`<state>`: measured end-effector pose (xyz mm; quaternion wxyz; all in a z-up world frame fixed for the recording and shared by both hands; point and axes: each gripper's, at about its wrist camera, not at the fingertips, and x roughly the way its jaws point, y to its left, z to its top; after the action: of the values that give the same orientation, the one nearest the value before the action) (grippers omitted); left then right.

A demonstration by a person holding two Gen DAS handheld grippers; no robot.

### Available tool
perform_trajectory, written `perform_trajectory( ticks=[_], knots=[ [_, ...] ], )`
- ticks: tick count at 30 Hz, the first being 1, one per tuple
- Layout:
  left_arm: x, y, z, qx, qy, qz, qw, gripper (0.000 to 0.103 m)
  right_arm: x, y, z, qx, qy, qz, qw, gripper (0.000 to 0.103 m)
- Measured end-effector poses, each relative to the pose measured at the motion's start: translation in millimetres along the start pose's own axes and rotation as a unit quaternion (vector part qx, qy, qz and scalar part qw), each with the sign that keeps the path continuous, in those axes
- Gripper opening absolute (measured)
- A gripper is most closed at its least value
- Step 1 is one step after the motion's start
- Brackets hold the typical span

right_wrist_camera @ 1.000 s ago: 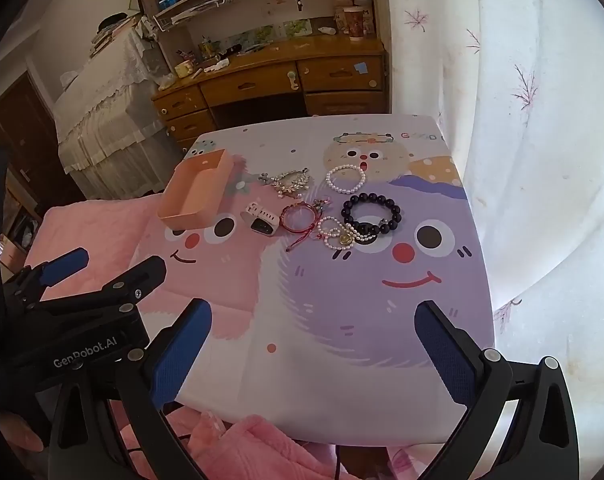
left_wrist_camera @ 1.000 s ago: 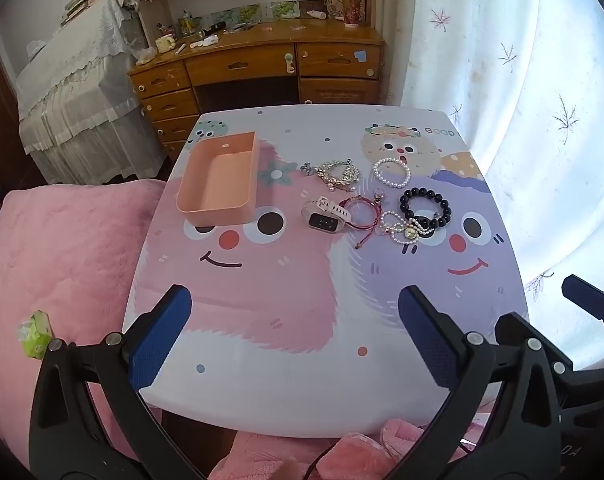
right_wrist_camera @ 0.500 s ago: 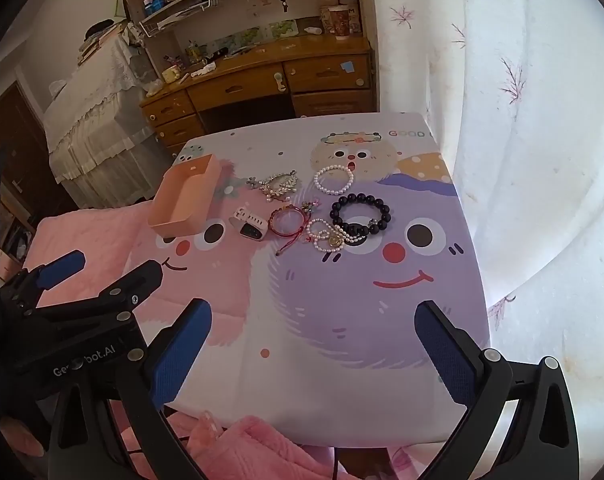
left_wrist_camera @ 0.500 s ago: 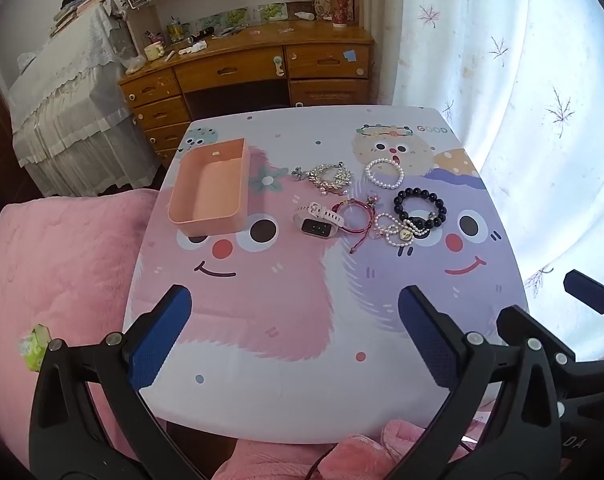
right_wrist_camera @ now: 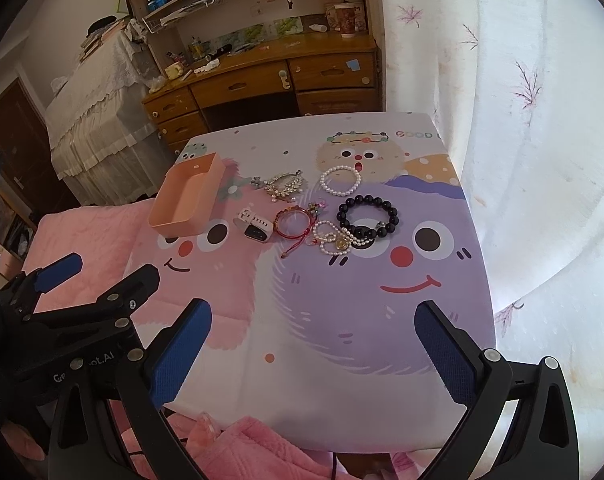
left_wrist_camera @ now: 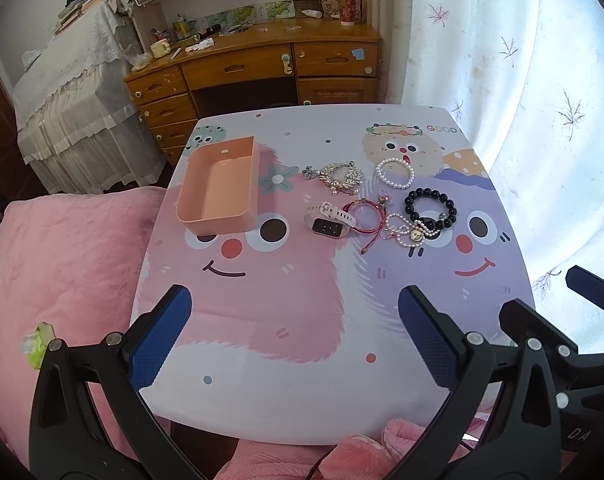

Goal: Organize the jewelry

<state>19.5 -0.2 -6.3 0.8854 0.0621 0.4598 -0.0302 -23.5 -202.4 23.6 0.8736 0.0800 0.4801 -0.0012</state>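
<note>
An empty peach tray (left_wrist_camera: 217,194) (right_wrist_camera: 187,200) sits at the far left of the cartoon-print table (left_wrist_camera: 302,312). To its right lie a gold and pearl brooch piece (left_wrist_camera: 340,178), a white pearl bracelet (left_wrist_camera: 395,173), a black bead bracelet (left_wrist_camera: 430,208) (right_wrist_camera: 368,217), a white watch (left_wrist_camera: 329,222) (right_wrist_camera: 255,226), a red cord bracelet (left_wrist_camera: 366,216) and a pearl chain with a gold charm (left_wrist_camera: 408,232). My left gripper (left_wrist_camera: 293,336) hangs open over the table's near edge. My right gripper (right_wrist_camera: 314,348) is open too, beside it on the right.
A pink quilt (left_wrist_camera: 53,264) covers the bed left of the table. A wooden desk with drawers (left_wrist_camera: 253,76) stands behind the table, and a white curtain (left_wrist_camera: 522,80) hangs on the right. A small green packet (left_wrist_camera: 37,342) lies on the quilt.
Both cameras have drifted slightly back and up, so the table and jewelry sit a little lower in view. Nothing on the table has moved, and both grippers stay open.
</note>
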Motion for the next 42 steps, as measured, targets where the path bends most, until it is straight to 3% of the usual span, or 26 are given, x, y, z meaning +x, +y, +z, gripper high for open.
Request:
perform_trajectory(
  ticks=[28, 42],
  knots=[
    [5.0, -1.7, 12.6, -0.002, 0.004, -0.009, 0.9999, 0.103, 6.0, -3.4, 4.6, 0.002, 0.005, -0.012, 1.000, 0.103],
    [12.3, 15.1, 13.6, -0.001, 0.000, -0.014, 0.9999, 0.103, 11.9, 10.4, 5.9, -0.001, 0.013, -0.025, 1.000, 0.103]
  ],
)
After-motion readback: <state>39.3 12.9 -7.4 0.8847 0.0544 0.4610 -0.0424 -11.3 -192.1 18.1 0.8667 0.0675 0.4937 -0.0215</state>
